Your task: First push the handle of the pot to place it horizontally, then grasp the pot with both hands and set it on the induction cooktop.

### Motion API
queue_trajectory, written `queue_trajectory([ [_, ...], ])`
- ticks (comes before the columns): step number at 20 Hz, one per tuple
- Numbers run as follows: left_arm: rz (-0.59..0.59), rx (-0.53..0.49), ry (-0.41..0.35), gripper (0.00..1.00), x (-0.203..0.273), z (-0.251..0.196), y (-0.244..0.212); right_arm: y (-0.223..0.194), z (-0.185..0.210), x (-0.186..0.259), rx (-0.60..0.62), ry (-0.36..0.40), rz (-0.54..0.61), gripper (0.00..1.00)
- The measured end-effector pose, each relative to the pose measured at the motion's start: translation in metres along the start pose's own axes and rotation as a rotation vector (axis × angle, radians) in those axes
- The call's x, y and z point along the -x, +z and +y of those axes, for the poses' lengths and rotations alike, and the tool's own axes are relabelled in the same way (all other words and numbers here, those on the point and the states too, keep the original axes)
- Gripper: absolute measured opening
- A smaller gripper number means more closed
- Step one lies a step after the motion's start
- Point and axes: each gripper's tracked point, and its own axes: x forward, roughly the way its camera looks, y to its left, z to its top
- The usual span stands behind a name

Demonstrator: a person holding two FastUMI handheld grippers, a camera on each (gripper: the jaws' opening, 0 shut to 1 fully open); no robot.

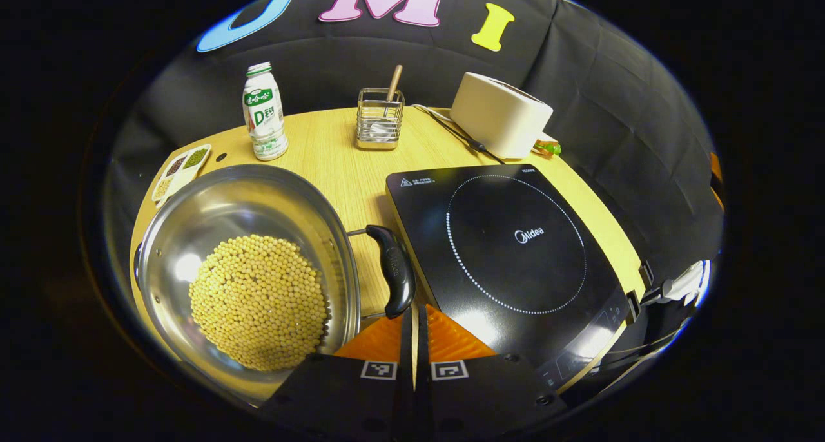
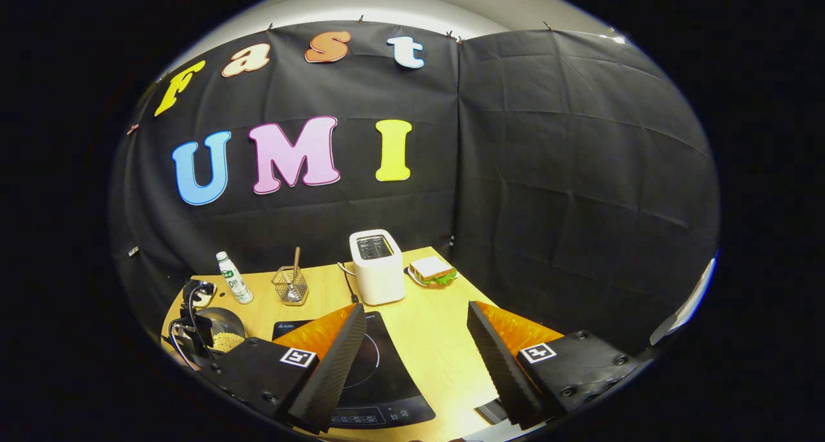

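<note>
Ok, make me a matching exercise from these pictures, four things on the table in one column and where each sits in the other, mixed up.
Things:
1. round steel pot of yellow beans
2. white plastic bottle with green label
3. white boxy toaster
4. wire mesh holder with a wooden-handled utensil

Places:
A. back right, behind the black induction cooktop
B. back middle of the wooden table
C. front left, beside the cooktop
D. back left, behind the pot

Pairs: 1-C, 2-D, 3-A, 4-B
</note>
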Motion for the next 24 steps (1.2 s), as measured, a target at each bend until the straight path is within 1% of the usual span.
queue_trajectory([
  [4, -0.008, -0.002, 0.001, 0.05, -0.004, 0.001, 0.007, -0.003, -0.004, 0.002, 0.005, -0.001, 0.009, 0.99],
  [8, -0.033, -0.026, 0.016, 0.05, -0.008, 0.005, 0.014, -0.003, -0.01, 0.003, -0.001, -0.013, 0.01, 0.98],
  [11, -0.057, -0.005, 0.015, 0.05, -0.002, 0.002, 0.017, -0.006, -0.01, 0.005, 0.004, -0.014, 0.019, 0.98],
  [15, -0.14, 0.043, -0.023, 0.05, 0.029, -0.011, 0.025, -0.011, 0.001, 0.002, 0.005, 0.01, 0.036, 0.99],
  [17, -0.211, 0.056, -0.022, 0.05, 0.054, -0.009, 0.036, -0.015, 0.011, -0.001, 0.008, 0.036, 0.047, 0.99],
  [18, -0.25, 0.061, -0.012, 0.07, 0.067, -0.003, 0.041, -0.017, 0.019, -0.004, 0.015, 0.056, 0.05, 0.99],
  [19, -0.289, 0.063, 0.0, 0.13, 0.081, 0.004, 0.046, -0.019, 0.029, -0.007, 0.026, 0.079, 0.054, 0.99],
  [20, -0.318, 0.052, 0.019, 0.12, 0.094, 0.013, 0.049, -0.021, 0.039, -0.009, 0.035, 0.102, 0.057, 0.99],
  [22, -0.353, 0.005, 0.085, 0.37, 0.12, 0.04, 0.048, -0.023, 0.067, -0.017, 0.028, 0.157, 0.068, 0.99],
  [24, -0.383, -0.012, 0.141, 0.63, 0.145, 0.064, 0.045, -0.026, 0.1, -0.023, 0.03, 0.215, 0.087, 0.99],
])
